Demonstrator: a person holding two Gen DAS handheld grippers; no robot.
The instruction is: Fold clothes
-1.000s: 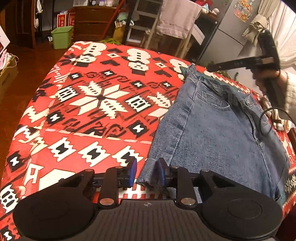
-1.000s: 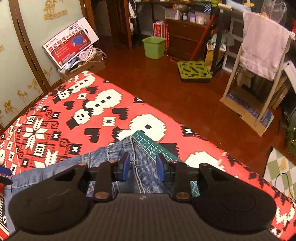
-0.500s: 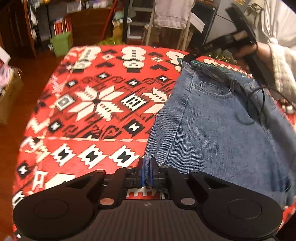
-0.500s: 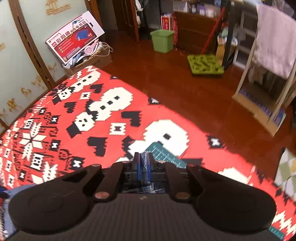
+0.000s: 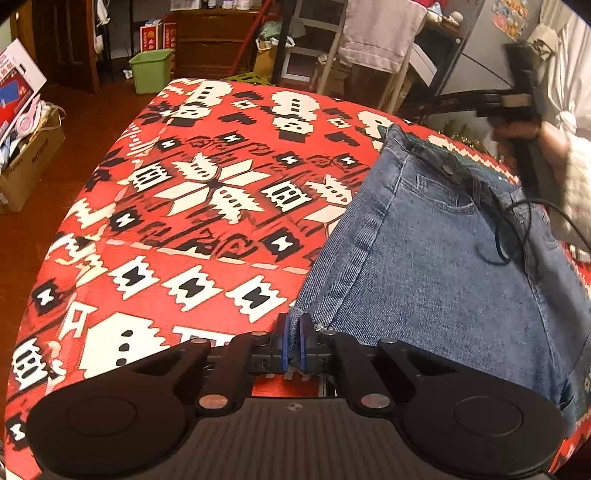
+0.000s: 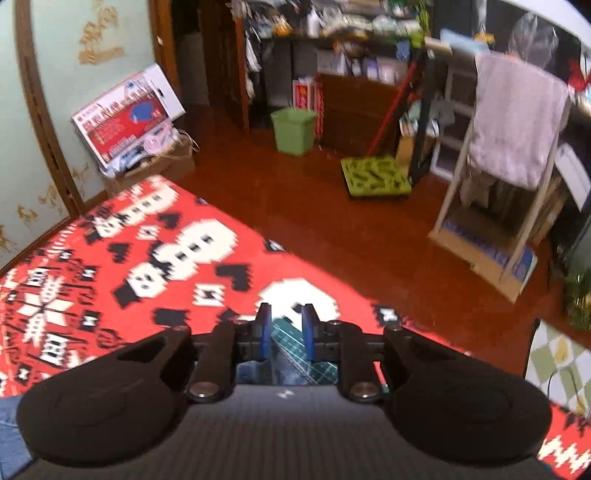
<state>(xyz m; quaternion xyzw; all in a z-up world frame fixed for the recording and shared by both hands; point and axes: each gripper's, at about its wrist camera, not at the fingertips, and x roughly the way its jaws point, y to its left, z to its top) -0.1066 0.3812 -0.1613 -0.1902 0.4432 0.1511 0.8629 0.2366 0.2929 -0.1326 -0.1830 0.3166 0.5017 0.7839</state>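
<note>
Blue denim shorts (image 5: 424, 266) lie flat on the right half of the table under a red patterned cloth (image 5: 184, 221). My left gripper (image 5: 294, 343) is shut on the near left hem corner of the shorts. In the right wrist view my right gripper (image 6: 286, 328) is open, its blue pads apart, with the waistband denim (image 6: 288, 369) lying just below and behind them. The left wrist view shows a hand (image 5: 524, 129) holding that gripper above the far waistband corner, clear of the fabric.
A green cutting mat (image 6: 317, 369) peeks out under the cloth at the far edge. A black cable (image 5: 506, 236) loops over the shorts. Beyond the table stand a green bin (image 5: 149, 70), a towel rack (image 5: 380, 33) and a cardboard box (image 5: 22, 162).
My left gripper closed on the hem corner and still holds it. My right gripper closed on the waistband, then opened and rose off it.
</note>
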